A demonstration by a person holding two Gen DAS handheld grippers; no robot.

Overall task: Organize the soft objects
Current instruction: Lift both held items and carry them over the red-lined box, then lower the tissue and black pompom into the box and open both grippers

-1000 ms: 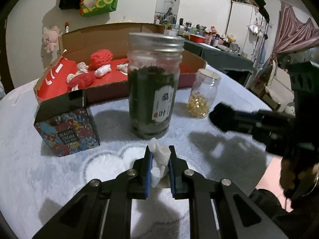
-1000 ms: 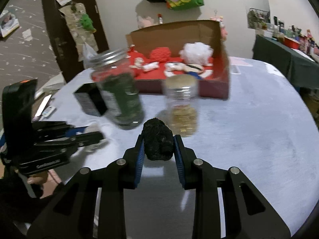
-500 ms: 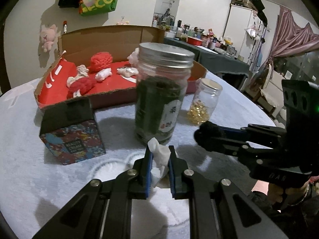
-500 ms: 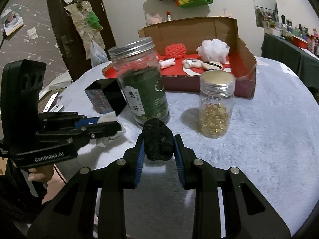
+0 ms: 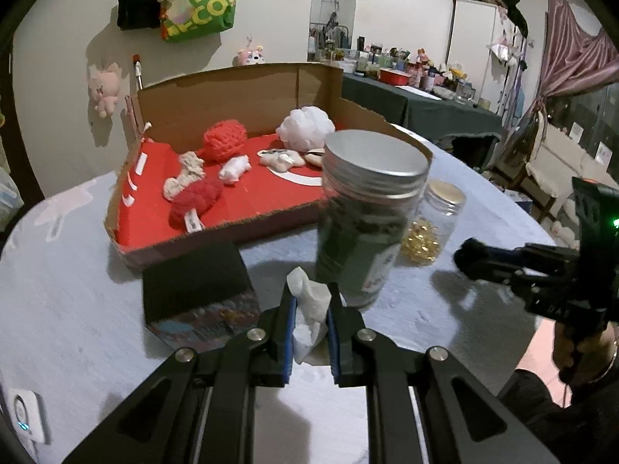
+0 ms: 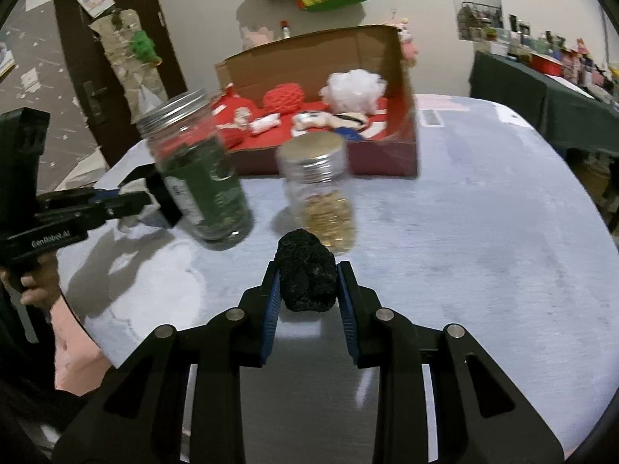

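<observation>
Left wrist view: the left gripper (image 5: 309,311) was nearly closed, w/ both blue-padded fingers (image 5: 288,321) pressed against a crumpled white soft piece (image 5: 309,309). The piece sat betw. the pads, its top sticking up above the fingertips and its lower end hanging below them. Just ahead of the tips, slightly right, stood a dark-filled jar (image 5: 363,216) w/ a metal lid. A dark printed box (image 5: 197,290) sat ahead-left of the tips. Beyond the jar, right, a smaller clear jar (image 5: 433,220) held yellow contents. Farther ahead lay the open cardboard box (image 5: 247,208) w/ red floor, holding red knitted items (image 5: 224,143), a white puff (image 5: 305,127) and small white pieces. All rested on the grey-blue table (image 5: 77,309). The right gripper (image 5: 470,257) showed far right, tip dark.

Right wrist view: the right gripper (image 6: 307,282) was closed partway on a black fuzzy lump (image 6: 307,282). The lump filled the gap betw. both pads and projected past the fingertips. Directly ahead of it, close, stood the clear jar (image 6: 321,189); ahead-left, the dark-filled jar (image 6: 197,170), blurred. The cardboard box (image 6: 406,131) lay beyond both. The left gripper (image 6: 133,203) showed at far left, held in a hand (image 6: 38,278); a bit of white was visible at its tip.
</observation>
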